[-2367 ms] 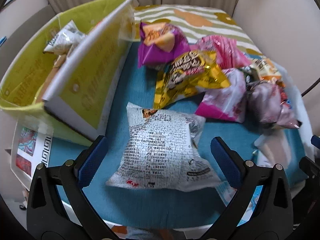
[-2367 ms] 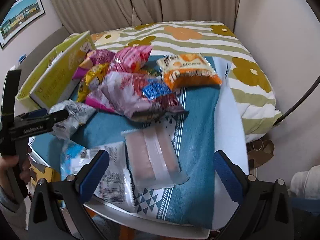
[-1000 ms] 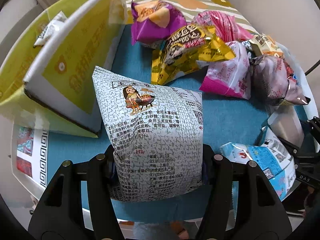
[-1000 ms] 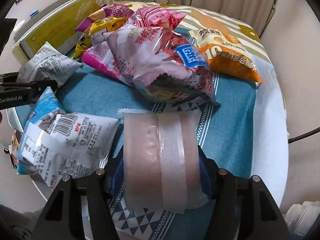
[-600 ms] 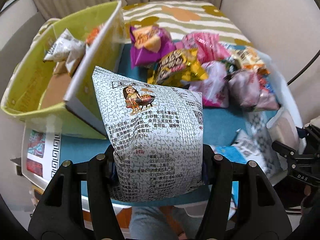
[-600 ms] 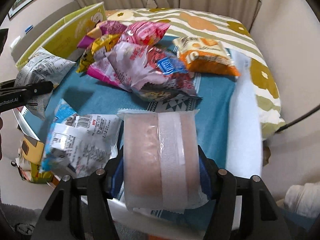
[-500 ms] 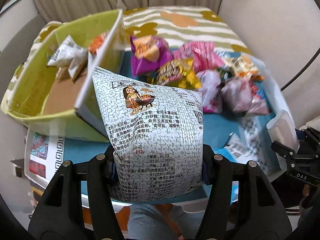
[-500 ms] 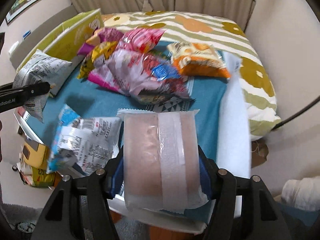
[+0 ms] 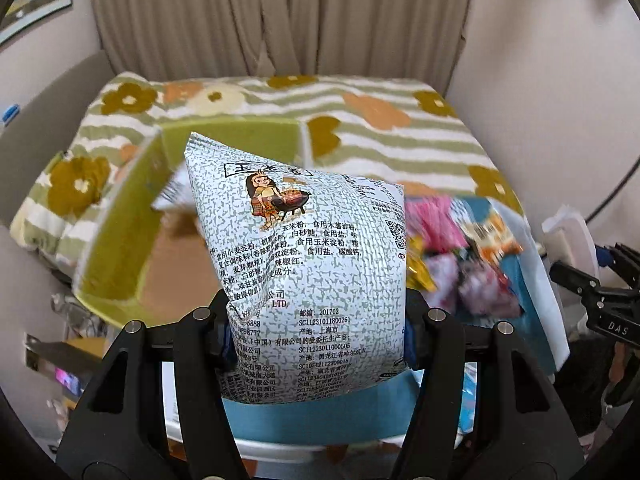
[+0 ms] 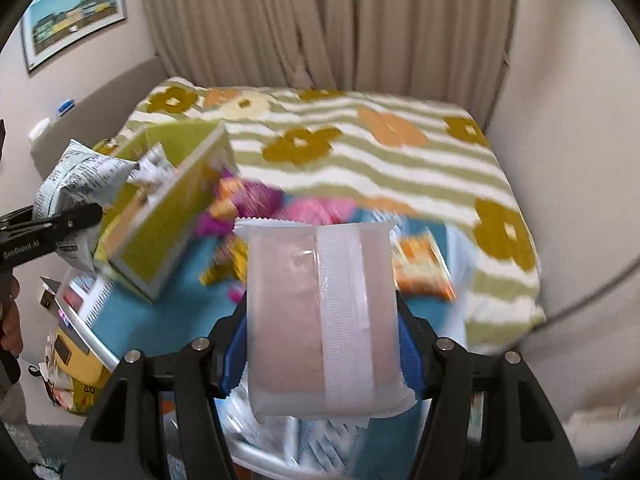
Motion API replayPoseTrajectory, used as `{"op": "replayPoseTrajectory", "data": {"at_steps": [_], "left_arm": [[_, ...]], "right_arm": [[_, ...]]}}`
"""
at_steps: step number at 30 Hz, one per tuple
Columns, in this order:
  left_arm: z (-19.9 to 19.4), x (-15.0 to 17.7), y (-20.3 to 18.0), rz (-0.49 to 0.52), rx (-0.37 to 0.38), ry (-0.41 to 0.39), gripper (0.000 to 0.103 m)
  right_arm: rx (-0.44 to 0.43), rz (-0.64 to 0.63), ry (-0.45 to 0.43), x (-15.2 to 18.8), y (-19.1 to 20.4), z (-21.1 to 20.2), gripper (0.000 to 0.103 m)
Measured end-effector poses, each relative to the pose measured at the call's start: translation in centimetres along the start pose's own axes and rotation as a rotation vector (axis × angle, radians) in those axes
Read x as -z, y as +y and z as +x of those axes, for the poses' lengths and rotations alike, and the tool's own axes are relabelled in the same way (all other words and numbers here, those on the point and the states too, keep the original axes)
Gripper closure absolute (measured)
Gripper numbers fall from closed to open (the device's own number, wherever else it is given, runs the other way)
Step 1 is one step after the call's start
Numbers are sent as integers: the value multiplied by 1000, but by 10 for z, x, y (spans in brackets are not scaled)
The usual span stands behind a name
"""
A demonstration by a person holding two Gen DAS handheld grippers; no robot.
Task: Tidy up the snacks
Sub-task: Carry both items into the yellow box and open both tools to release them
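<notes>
My left gripper (image 9: 316, 332) is shut on a white-and-grey speckled snack bag (image 9: 304, 264) and holds it up in the air in front of the open yellow-green box (image 9: 120, 236). In the right wrist view the same bag (image 10: 80, 184) hangs left of the box (image 10: 168, 232). My right gripper (image 10: 322, 352) is shut on a clear pack of pink wafers (image 10: 320, 316), lifted above the table. Loose snack bags (image 9: 452, 256) lie blurred on the teal cloth to the right of the box.
A bed with a striped flower blanket (image 10: 360, 152) fills the background, with curtains (image 9: 280, 16) behind. An orange snack bag (image 10: 420, 268) lies at the cloth's right side. The white table edge (image 9: 280, 444) is below my left gripper.
Both grippers have risen and tilted up, so the views now look across the bed to the curtains. Each keeps its pack. The left bag has moved over toward the box.
</notes>
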State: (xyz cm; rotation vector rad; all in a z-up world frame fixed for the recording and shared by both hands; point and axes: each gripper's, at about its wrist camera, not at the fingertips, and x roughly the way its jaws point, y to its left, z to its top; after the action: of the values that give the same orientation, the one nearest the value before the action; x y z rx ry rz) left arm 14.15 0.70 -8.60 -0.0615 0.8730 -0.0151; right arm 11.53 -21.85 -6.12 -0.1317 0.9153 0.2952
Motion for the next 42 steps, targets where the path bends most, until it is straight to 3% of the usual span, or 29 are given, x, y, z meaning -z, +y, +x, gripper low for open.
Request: {"op": "replayPoseTrajectory", "data": {"at_steps": [6,12,17,22,24,26,31,42], "left_arm": [[14,-34,69,-22,-47,10,47],[54,-50,136,-35,-56,67,47],[89,-54,173,-8,-65,123,47],[119,-58,183,60,-51,173,47],[129,-59,183,88,-37,197,32],[135,-58,180,117,-44,199,2],[137,-55,178,165,-44,189,0],[125,-51,192,132,-46,189,0]], "right_arm": [[-104,-1,-54,-57,68,24,45],[-157,-38,-40,-103,139,62,45],[-200,13,3,-130,181,103,45],[-190,52,69,-135,207,135,45],[-180,45,88,-136,213,142,45],[-168,47,107,-137,217,148,45],[-149,82,148,-135,213,162,45],[-162,54,202,-137,225,184,44]]}}
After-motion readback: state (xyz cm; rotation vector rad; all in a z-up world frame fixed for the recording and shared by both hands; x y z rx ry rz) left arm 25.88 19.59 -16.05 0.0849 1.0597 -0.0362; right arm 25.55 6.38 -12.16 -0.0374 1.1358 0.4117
